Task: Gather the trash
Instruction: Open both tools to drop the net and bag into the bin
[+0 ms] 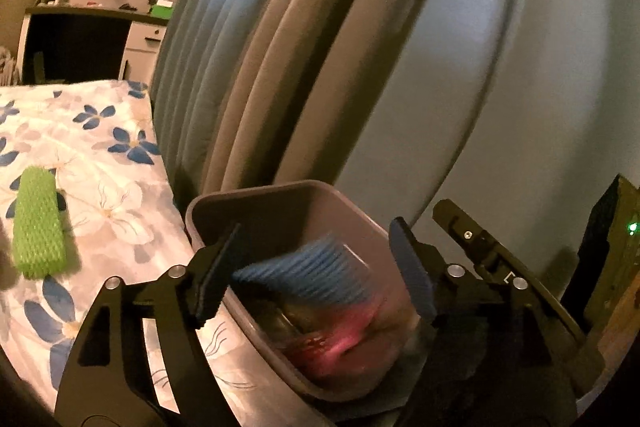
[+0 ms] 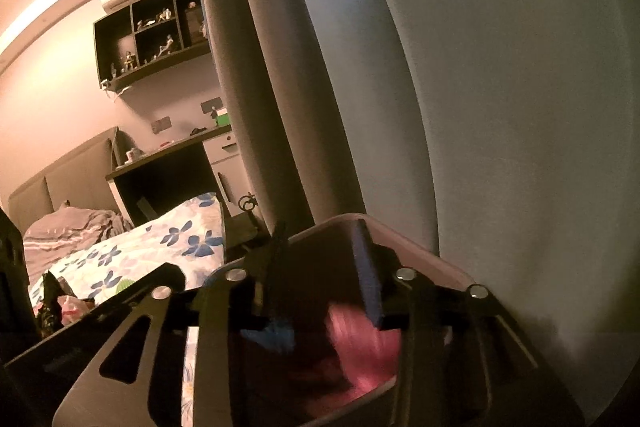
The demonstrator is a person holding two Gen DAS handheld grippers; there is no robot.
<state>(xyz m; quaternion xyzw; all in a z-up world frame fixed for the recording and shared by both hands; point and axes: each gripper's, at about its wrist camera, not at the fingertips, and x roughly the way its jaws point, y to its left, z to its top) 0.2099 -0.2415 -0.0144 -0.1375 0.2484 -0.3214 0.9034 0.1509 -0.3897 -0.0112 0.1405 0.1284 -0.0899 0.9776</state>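
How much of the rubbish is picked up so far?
Some is done: the bin beside the bed already holds blue netting and something pink. Both jaws are open over the bin, empty. A green net sleeve is left on the bed.

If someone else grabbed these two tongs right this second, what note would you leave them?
Left tongs: open, hanging over the bin, holding nothing.
Right tongs: also over the bin; the blurred view does not show if they grip anything.
The trash bin stands beside the bed, against the curtain.
Done: a blue foam net and a pink one lie in the bin.
Left: a green foam net on the bedspread, plus dark and pink wrappers further along it.
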